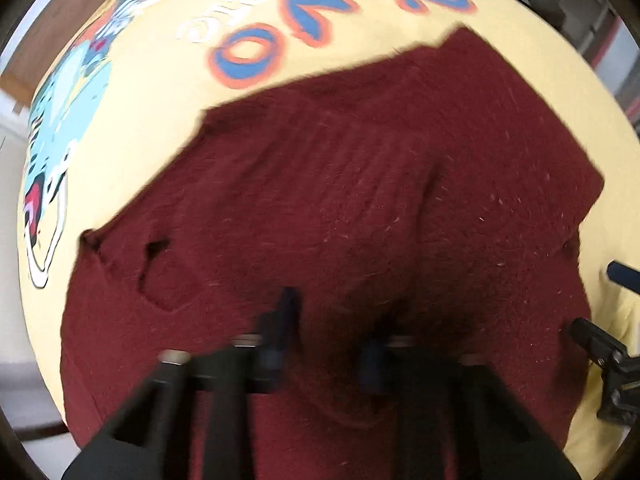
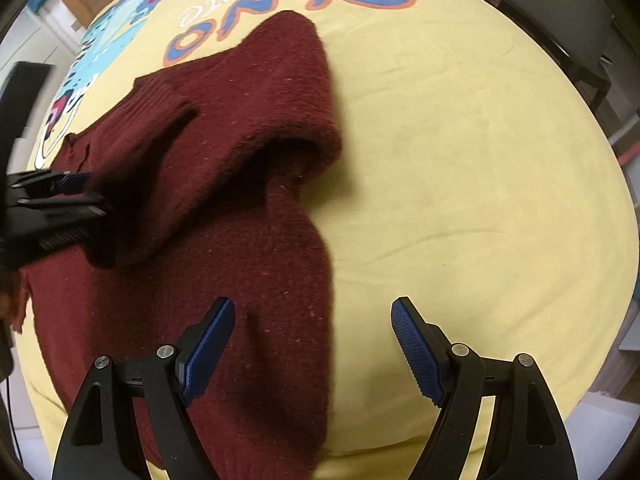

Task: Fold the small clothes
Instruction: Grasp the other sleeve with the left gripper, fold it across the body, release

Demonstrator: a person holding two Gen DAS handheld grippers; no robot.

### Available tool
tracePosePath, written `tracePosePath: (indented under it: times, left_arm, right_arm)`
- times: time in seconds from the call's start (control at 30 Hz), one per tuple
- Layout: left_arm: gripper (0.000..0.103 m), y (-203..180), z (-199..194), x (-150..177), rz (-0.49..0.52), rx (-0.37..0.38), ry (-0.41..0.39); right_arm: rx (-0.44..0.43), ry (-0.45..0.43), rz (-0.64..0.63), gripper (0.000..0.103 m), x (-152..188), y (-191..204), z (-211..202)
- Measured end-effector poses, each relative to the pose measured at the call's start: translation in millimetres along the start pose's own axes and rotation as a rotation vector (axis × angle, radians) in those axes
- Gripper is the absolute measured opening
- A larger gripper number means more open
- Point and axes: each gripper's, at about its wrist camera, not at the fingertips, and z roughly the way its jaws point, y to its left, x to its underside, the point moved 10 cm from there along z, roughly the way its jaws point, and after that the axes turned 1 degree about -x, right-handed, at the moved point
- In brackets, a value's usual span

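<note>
Right wrist view gives me the whole picture, so I start there: a big yellow sheet (image 2: 460, 152) with a cartoon dinosaur and blue lettering covers the surface, and it carries everything. I use it as a soft, flat folding bed. The lettering (image 2: 288, 12) runs along its far edge.

On the left half of that sheet lies the maroon sweater (image 2: 248, 264), the piece I am folding. Its body reaches from the near edge up toward the lettering. One sleeve (image 2: 224, 120) is lifted and doubled over the body, with a hollow under the fold, so I judge the sleeve fold is in hand and not yet laid flat.

My left gripper (image 2: 76, 188) comes in from the left edge of the view and meets that raised knit. In the left wrist view its fingers (image 1: 284, 320) are blurred and sit close together over the wool; fabric seems pinched between them, which would explain the sleeve standing up, but I cannot tell for sure.

My right gripper (image 2: 312, 344) hangs with its blue pads wide apart and empty, one pad over the sweater's near right edge, the other over bare sheet. I read that as waiting, ready to pin or smooth the hem.
</note>
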Motion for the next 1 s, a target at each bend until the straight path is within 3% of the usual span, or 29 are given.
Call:
tracePosePath:
  times: [0.2, 0.3, 0.37, 0.57, 0.8, 0.93, 1.0]
  left_arm:
    - [0.014, 60.2, -31.5, 2.9, -0.124, 0.038, -0.122]
    - [0.014, 86.8, -40.3, 14.8, -0.219, 0.085, -0.167]
    - [0.014, 94.5, -39.7, 24.8, -0.249, 0.078, -0.19]
    - [0.016, 106.0, -6.2, 58.9, -0.355, 0.137, -0.095]
    - [0.021, 86.0, -9.5, 87.7, -0.451, 0.169, -0.05]
    - [0.046, 96.1, -4.2, 102.6, -0.493, 0.153, -0.021]
    - [0.064, 106.3, -3.4, 108.4, -0.512, 0.139, -0.004]
  right_arm:
    - [-0.007, -0.007, 0.019, 0.081, -3.9, -1.0, -0.9]
    - [-0.014, -0.011, 0.016, 0.081, -6.4, 2.8, -2.3]
    - [-0.017, -0.013, 0.012, 0.081, -9.1, 5.4, -2.4]
    - [0.015, -0.023, -0.035, 0.081, -10.8, 13.4, -4.2]
    - [0.034, -0.018, -0.059, 0.081, -8.7, 17.8, 0.6]
    - [0.036, -0.013, -0.064, 0.081, -6.7, 20.9, 2.8]
    - [0.033, -0.013, -0.063, 0.081, -7.3, 22.5, 3.5]
